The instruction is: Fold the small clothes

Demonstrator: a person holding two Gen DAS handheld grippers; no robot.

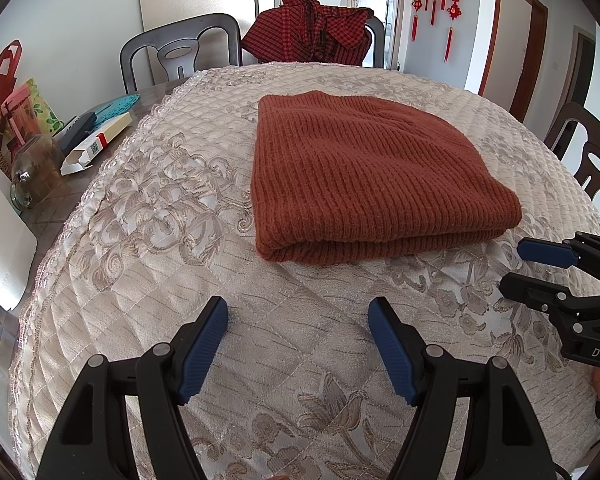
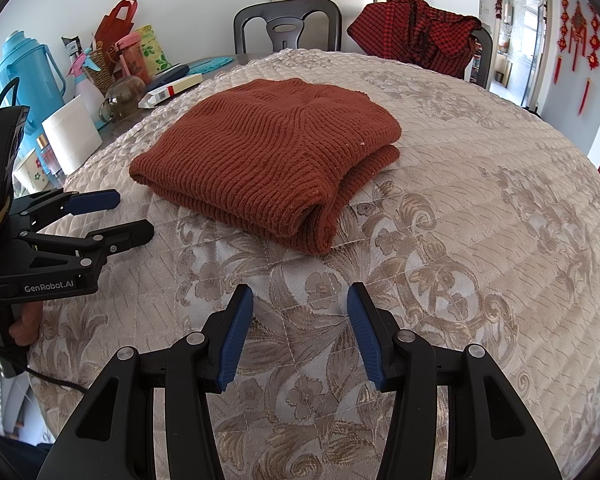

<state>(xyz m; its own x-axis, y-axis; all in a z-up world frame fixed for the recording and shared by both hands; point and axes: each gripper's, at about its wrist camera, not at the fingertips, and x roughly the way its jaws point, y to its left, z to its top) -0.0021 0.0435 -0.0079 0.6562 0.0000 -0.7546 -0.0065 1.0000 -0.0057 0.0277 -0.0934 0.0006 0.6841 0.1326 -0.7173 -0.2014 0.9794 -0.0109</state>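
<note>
Quilted cream cloth [image 1: 148, 208] w/ flower swirls covers the round bench, in a bright room.

Nearest, the left hand-held gripper [image 1: 298, 354] hangs just above the cloth, jaws spread wide, nothing between them. The right hand-held gripper [image 2: 300, 334] is beside it, also spread apart & empty. Neither one touches any clothes.

A bit further, near the middle of the bench, lies the rust-brown knit sweater [image 1: 364, 172]. It looks folded already: a neat flat block, layers stacked, fold edge facing the grippers. So I think this piece is done, or nearly.

Off to the left edge sits clutter: a paper roll [image 2: 72, 134], a glass jar [image 1: 36, 170], a small carton [image 1: 96, 144], a blue jug [image 2: 28, 68].

Furthest back, a red plaid garment [image 1: 312, 28] is draped in a heap over a chair [image 2: 482, 54].

Next move, my guess: reach far over for the plaid one, pinch it & pull it down flat on the bench. It is well apart from both grippers, so a long reach is needed.
</note>
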